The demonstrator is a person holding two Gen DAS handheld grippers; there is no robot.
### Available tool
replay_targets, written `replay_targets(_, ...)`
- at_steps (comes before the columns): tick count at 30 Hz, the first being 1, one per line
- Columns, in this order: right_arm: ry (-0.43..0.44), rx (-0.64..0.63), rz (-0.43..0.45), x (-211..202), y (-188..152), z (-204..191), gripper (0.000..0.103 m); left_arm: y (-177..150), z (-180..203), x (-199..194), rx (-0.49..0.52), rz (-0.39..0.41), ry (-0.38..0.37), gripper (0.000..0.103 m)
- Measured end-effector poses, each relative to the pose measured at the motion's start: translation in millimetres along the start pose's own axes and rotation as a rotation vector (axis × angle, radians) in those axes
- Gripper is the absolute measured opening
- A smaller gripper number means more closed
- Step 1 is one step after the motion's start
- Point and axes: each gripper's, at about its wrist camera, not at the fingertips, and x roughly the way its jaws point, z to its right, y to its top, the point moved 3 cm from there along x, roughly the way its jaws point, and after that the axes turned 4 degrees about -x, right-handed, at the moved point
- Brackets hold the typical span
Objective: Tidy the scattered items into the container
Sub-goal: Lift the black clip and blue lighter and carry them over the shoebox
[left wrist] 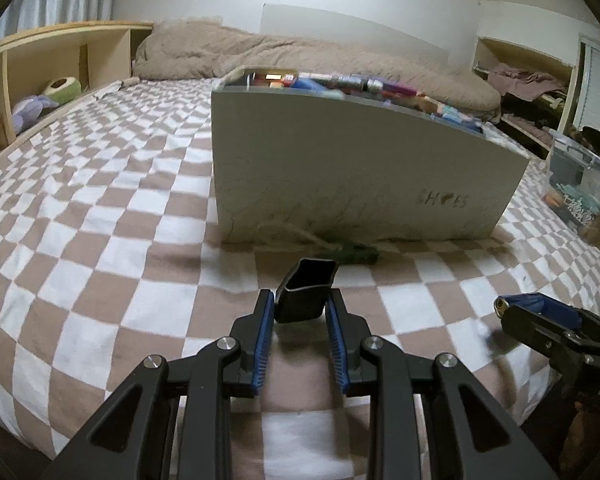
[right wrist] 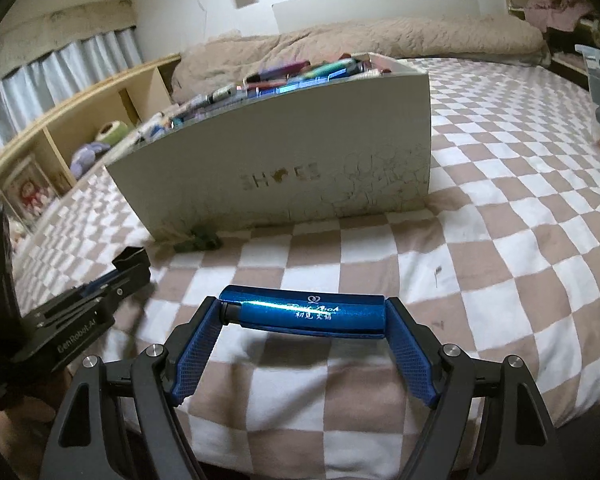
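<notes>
My left gripper (left wrist: 301,306) is shut on a small black hollow cap (left wrist: 306,290), held above the checked bedspread. My right gripper (right wrist: 304,312) is shut endwise on a shiny blue tube with printed lettering (right wrist: 306,309). Ahead of both stands a pale shoe box (left wrist: 360,176) (right wrist: 284,176), packed to the rim with several colourful tubes and pens. A small dark green item (left wrist: 350,254) (right wrist: 200,242) lies on the bed against the box's near wall. At the right edge of the left wrist view the right gripper (left wrist: 540,312) shows with the blue tube; the left gripper (right wrist: 112,280) shows at left in the right wrist view.
The brown and white checked bedspread (left wrist: 100,208) spreads around the box. A beige quilt (left wrist: 284,56) lies bunched behind it. Wooden shelves (left wrist: 40,68) with soft toys run along the left. A clear plastic bin (left wrist: 580,184) with small items stands off the bed's right side.
</notes>
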Motion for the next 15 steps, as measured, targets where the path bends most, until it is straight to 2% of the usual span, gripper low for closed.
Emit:
replay_targets(6,0.019,-0.018,0.078,-15.8,24.2,1.2,0.082,30.2,7.0,-15.2,-0.013,0.084,-0.035,0.026)
replay_targets(15,0.035,-0.056,0.181,-29.6,80.7,6.1,0.082,93.2,14.1,-21.6,-0.014,0.203,-0.053,0.026)
